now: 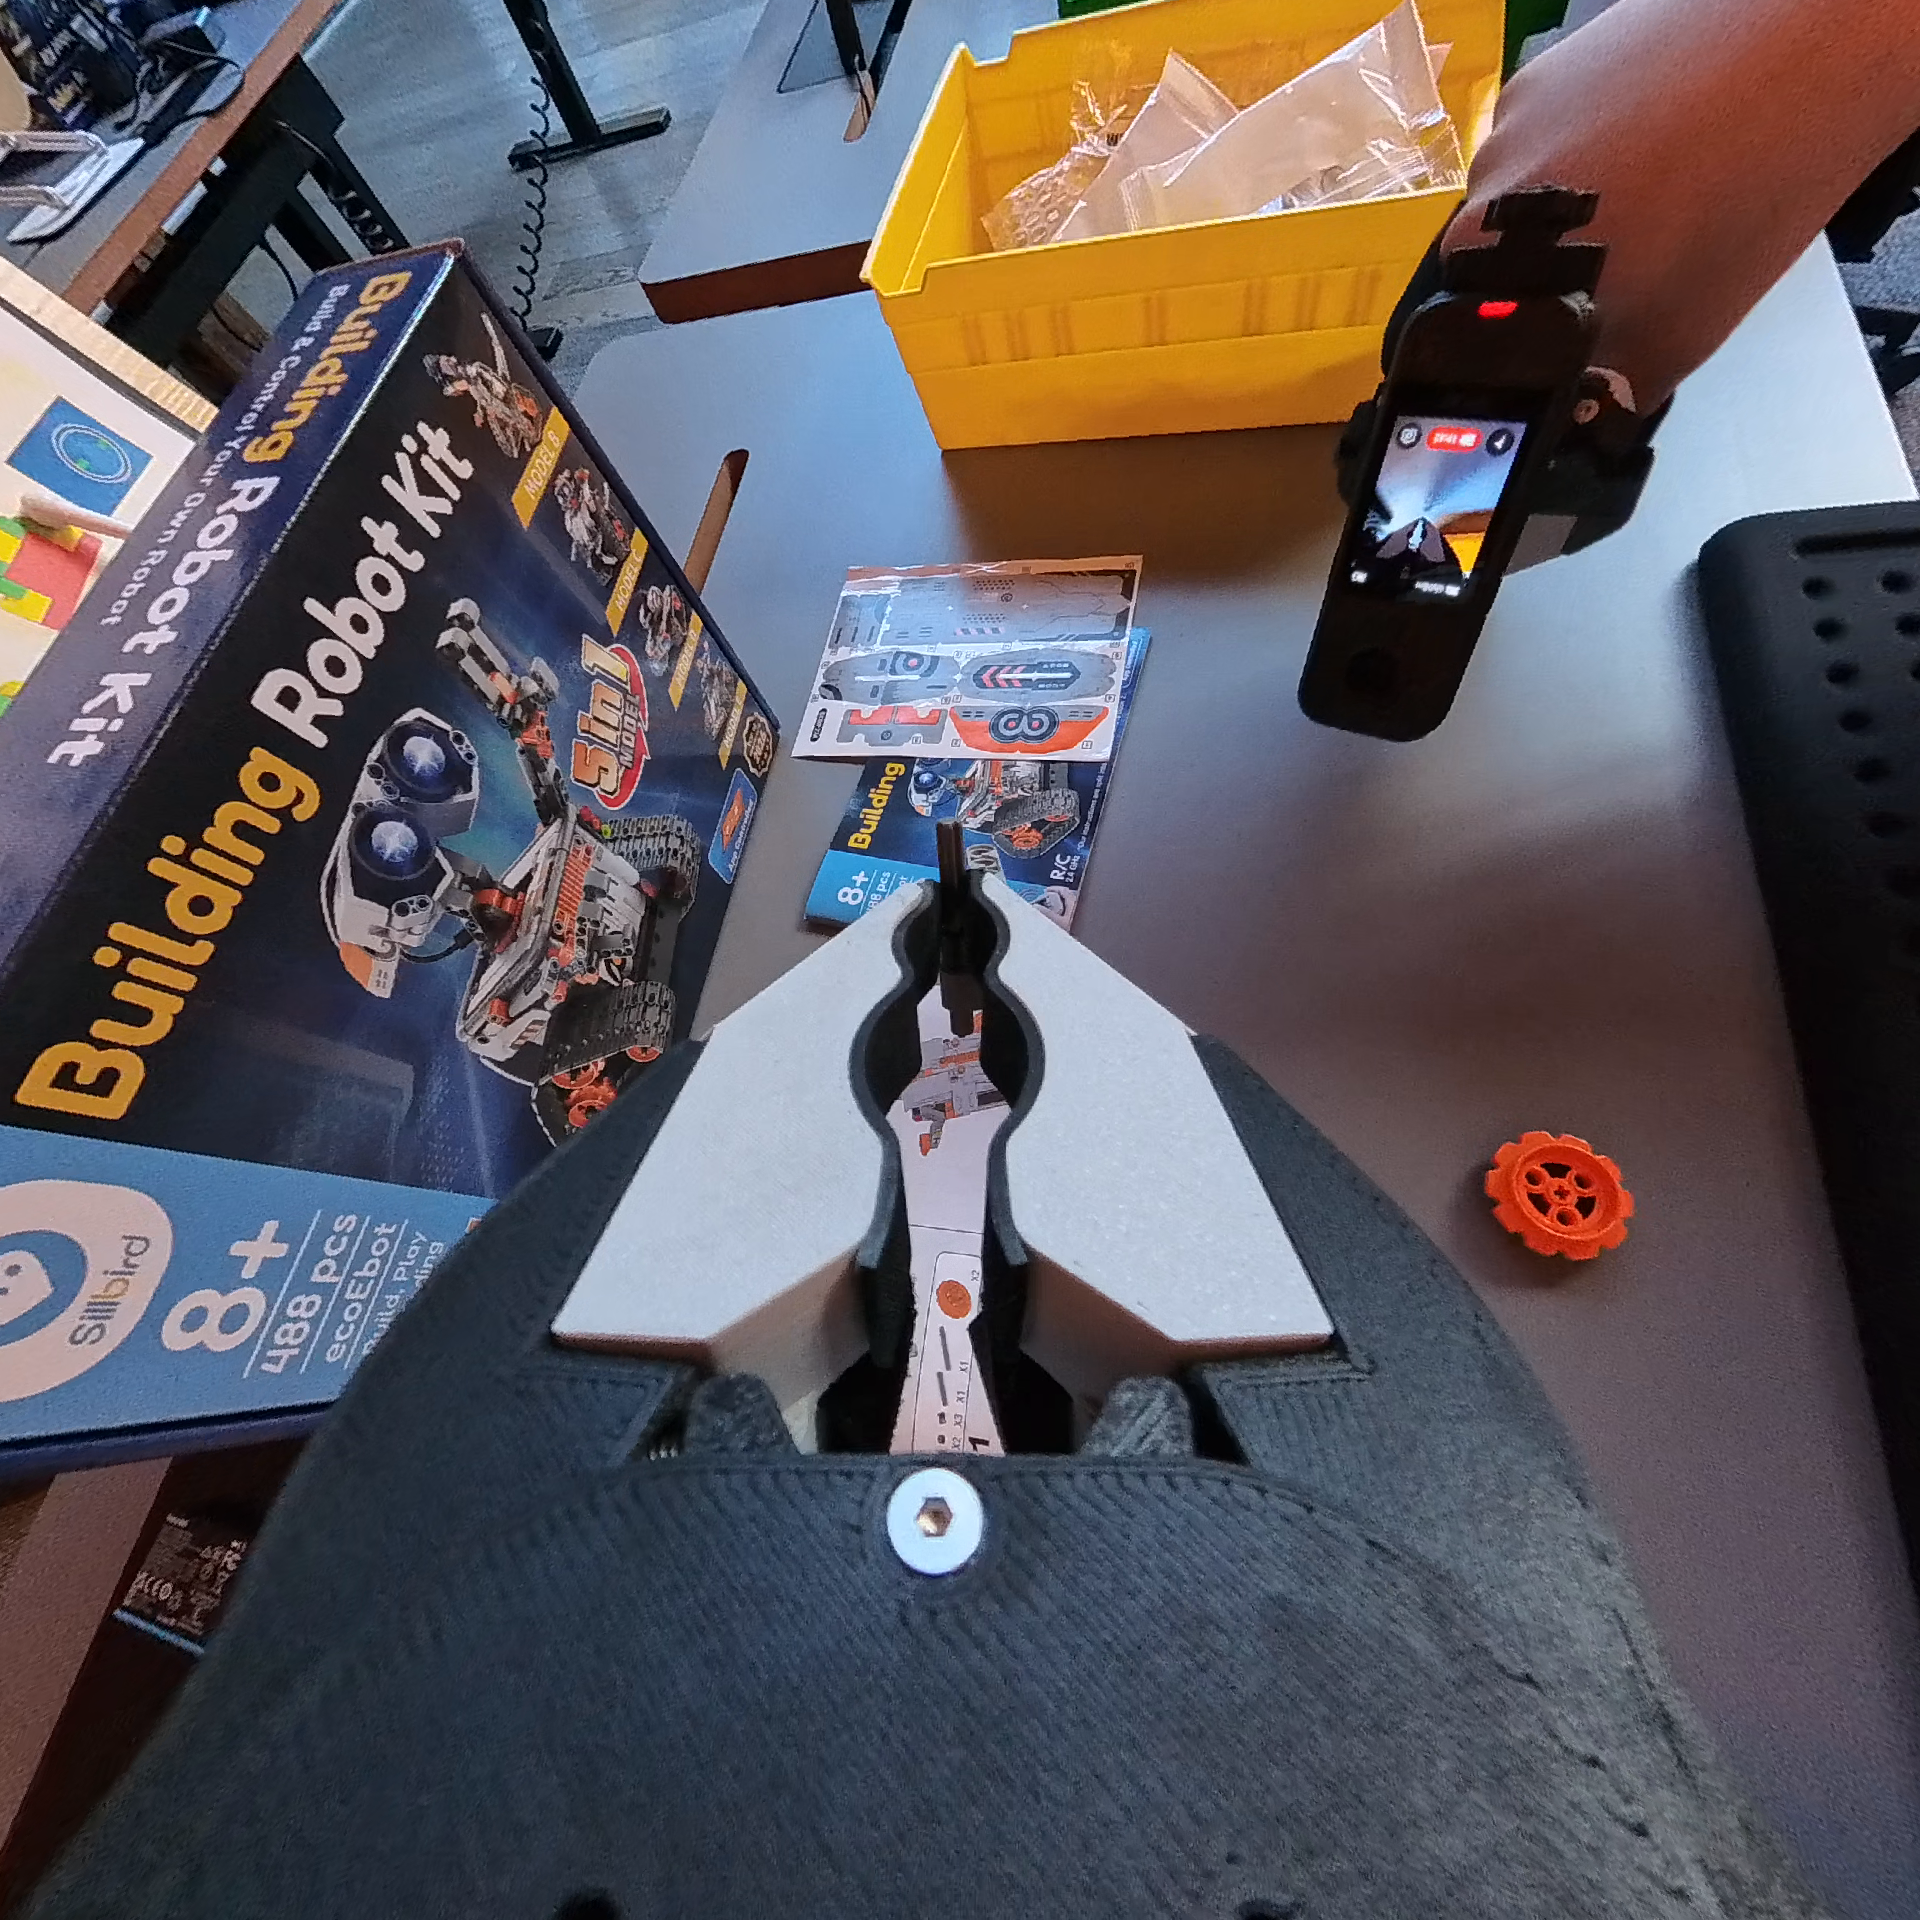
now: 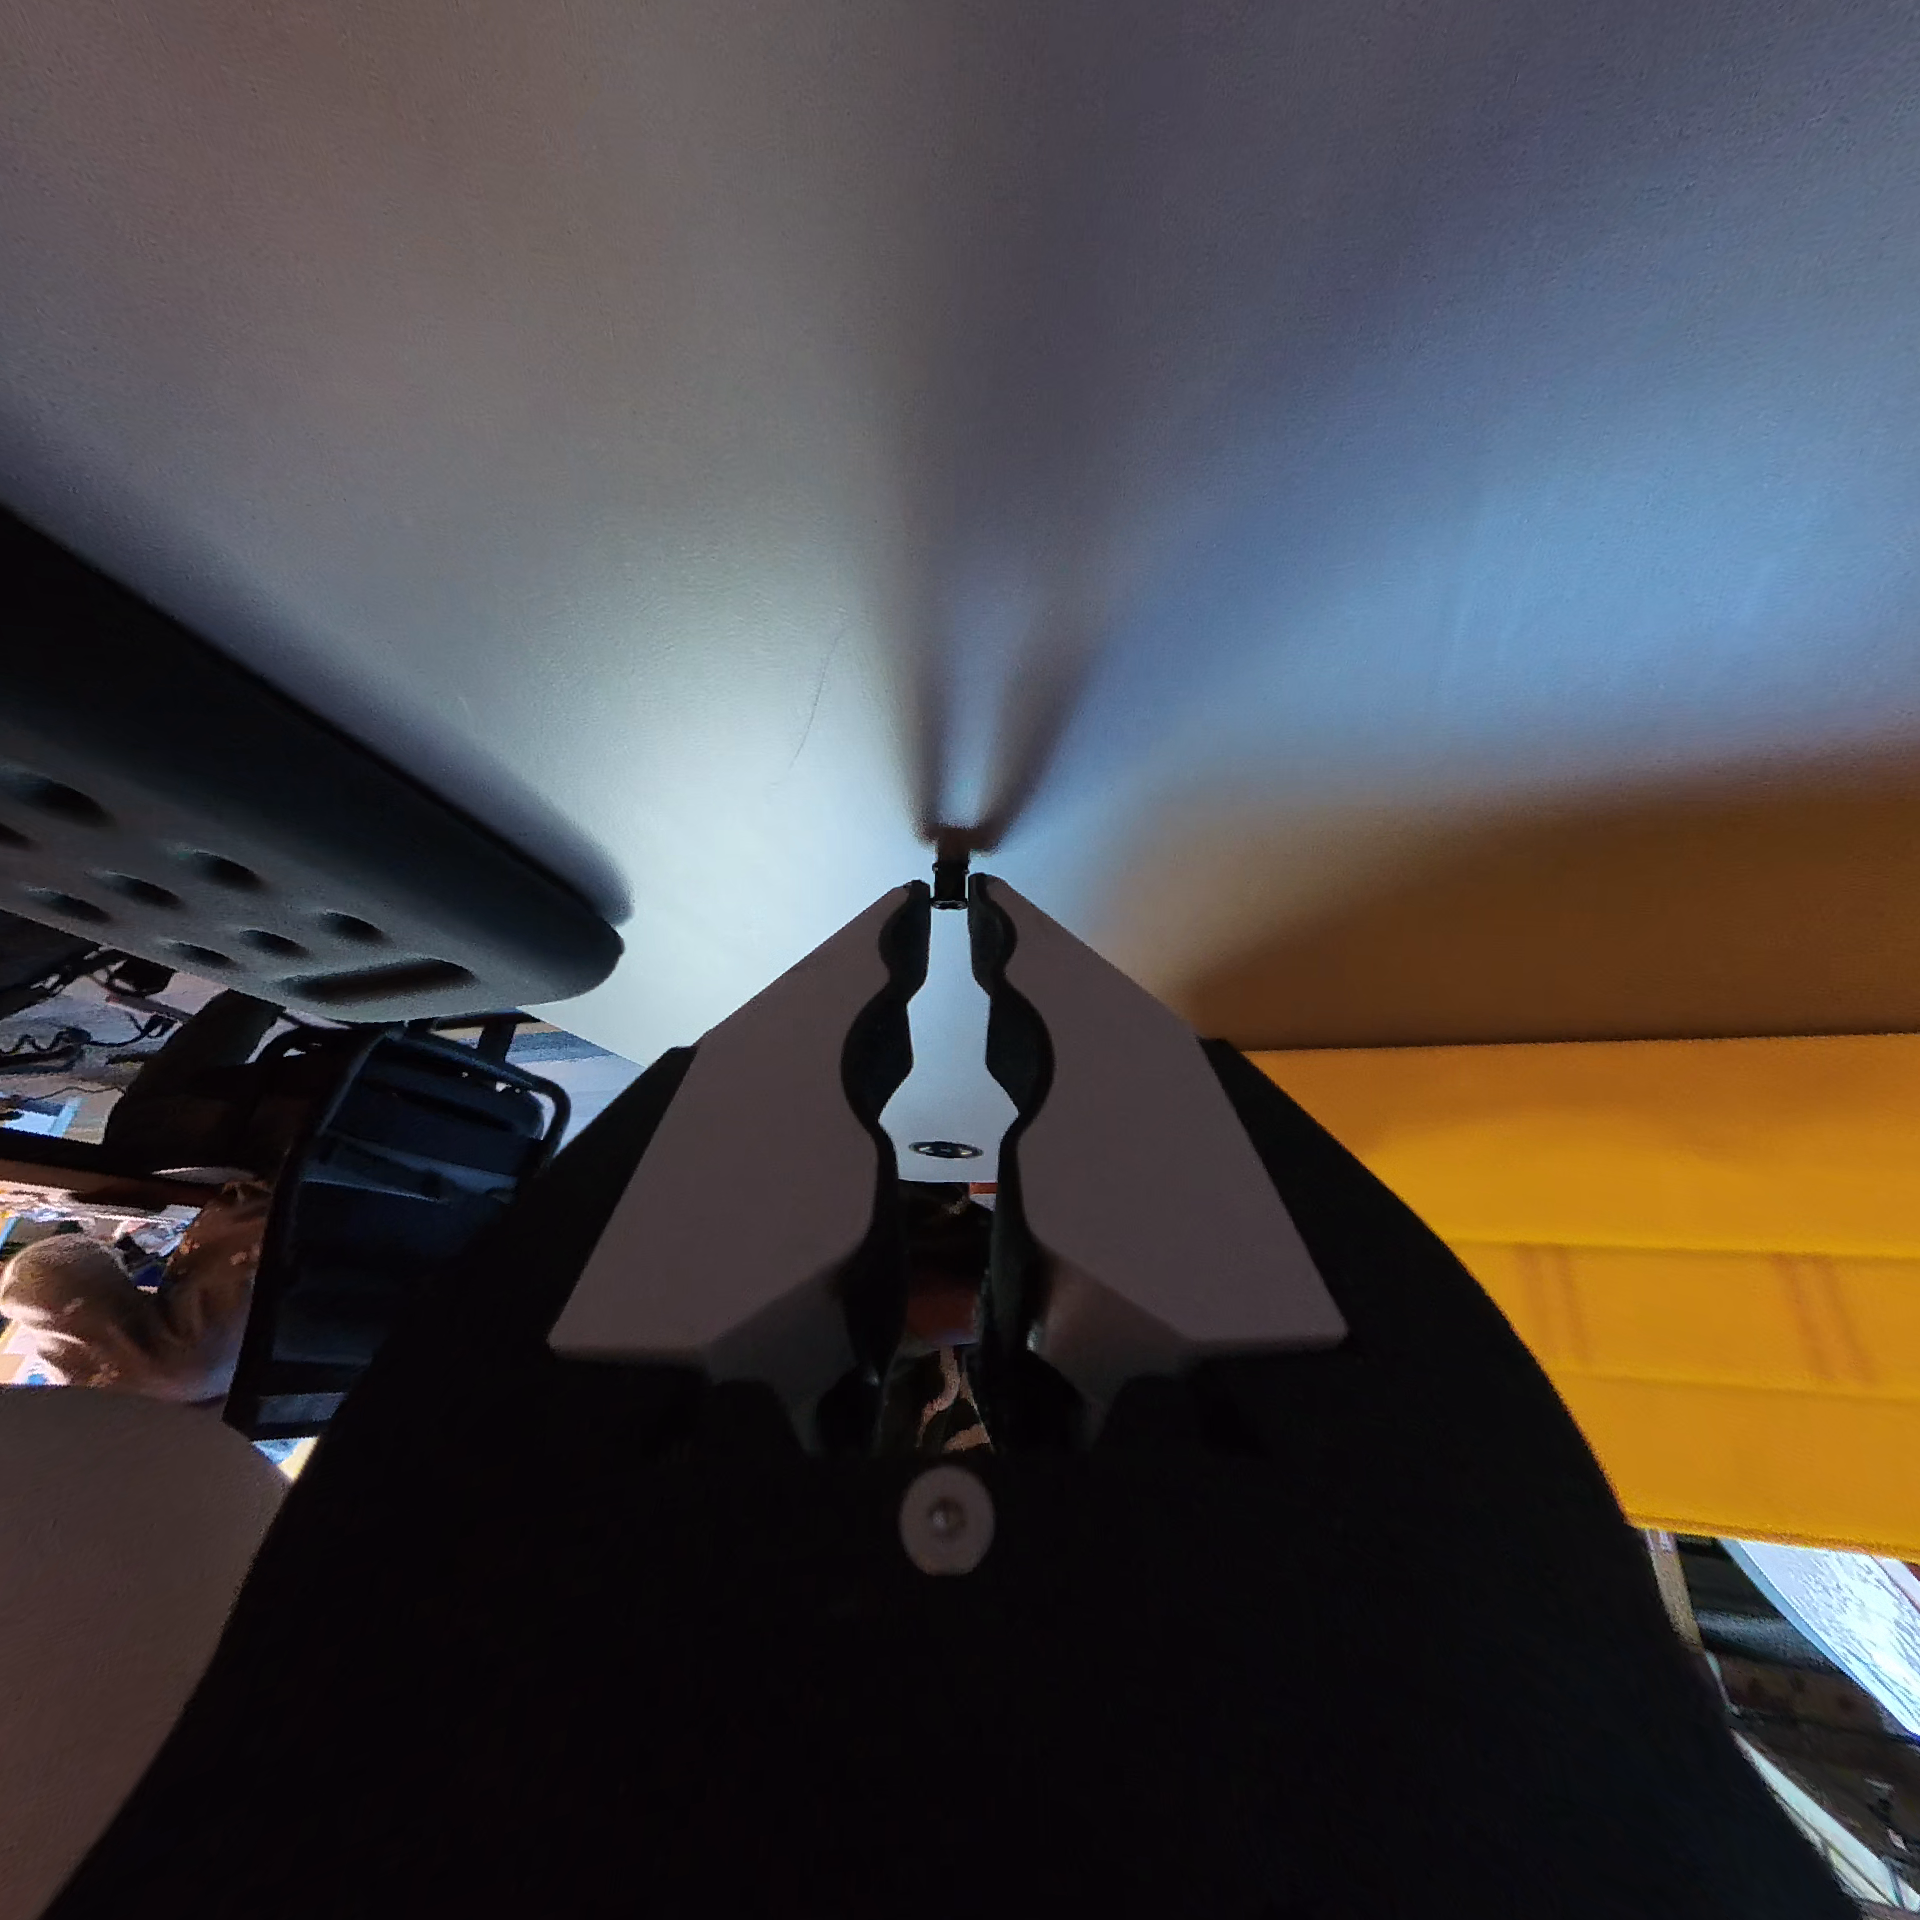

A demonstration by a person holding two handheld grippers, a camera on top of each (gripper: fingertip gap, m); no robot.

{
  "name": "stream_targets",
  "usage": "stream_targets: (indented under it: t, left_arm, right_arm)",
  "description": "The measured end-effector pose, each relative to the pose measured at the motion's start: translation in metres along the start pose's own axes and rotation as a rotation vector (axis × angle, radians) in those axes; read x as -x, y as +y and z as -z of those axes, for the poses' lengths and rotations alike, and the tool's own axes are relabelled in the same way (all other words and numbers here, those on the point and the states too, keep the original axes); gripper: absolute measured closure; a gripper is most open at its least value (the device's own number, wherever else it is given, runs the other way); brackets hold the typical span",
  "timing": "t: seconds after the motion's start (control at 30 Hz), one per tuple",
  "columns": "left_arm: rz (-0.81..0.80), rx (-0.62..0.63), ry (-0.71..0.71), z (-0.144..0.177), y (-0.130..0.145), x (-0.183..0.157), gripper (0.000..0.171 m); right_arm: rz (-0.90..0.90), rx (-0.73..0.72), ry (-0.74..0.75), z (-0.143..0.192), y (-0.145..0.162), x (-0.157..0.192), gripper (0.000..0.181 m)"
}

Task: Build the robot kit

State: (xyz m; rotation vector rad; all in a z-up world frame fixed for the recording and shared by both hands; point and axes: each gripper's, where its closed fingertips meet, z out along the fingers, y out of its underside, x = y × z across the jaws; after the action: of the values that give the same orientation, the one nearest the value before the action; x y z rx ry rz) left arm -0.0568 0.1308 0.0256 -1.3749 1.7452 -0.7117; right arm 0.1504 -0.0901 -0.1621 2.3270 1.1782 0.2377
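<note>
The left gripper (image 1: 954, 902) is clamped on a thin black axle (image 1: 952, 925), a ridged rod that stands upright between the fingertips and pokes out above and below them. It hangs over a blue booklet (image 1: 971, 831) on the grey table (image 1: 1351, 935). A sticker sheet (image 1: 971, 660) lies on the booklet's far end, partly overlapping it.

The right gripper (image 2: 945, 891) pinches a small black peg (image 2: 948, 881) at its very tips, with the peg's far end against the table. In the left wrist view this gripper shows only as its camera (image 1: 1439, 520) in a hand (image 1: 1704, 166), beyond and right of the booklet.

A yellow bin (image 1: 1143, 332) sits beyond the booklet, well apart from it, and holds clear plastic bags (image 1: 1268, 145); what the bags hold is too small to tell. A large kit box (image 1: 343, 790) lies closed, left of the booklet. An orange gear wheel (image 1: 1558, 1195) lies flat on the table, nearer than the booklet and to its right. A black perforated tray (image 1: 1839, 790) lies at the right edge, beyond the wheel.
</note>
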Motion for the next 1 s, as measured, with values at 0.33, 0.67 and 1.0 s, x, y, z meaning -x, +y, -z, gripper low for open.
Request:
stream_targets:
  t: [0.33,0.67,1.0]
  left_arm:
    - [0.0,0.001,-0.001,0.001,0.001,0.001,0.17]
    - [-0.007,-0.003,0.025,-0.005,-0.002,-0.005,0.171]
    - [-0.019,0.018,0.011,-0.005,0.0,-0.005,0.171]
  right_arm:
    - [-0.057,-0.179,0.057,0.022,0.007,-0.006,0.16]
    - [-0.057,-0.789,0.177,0.024,-0.001,-0.005,0.162]
    - [-0.021,-0.78,0.202,0.012,0.0,-0.005,0.166]
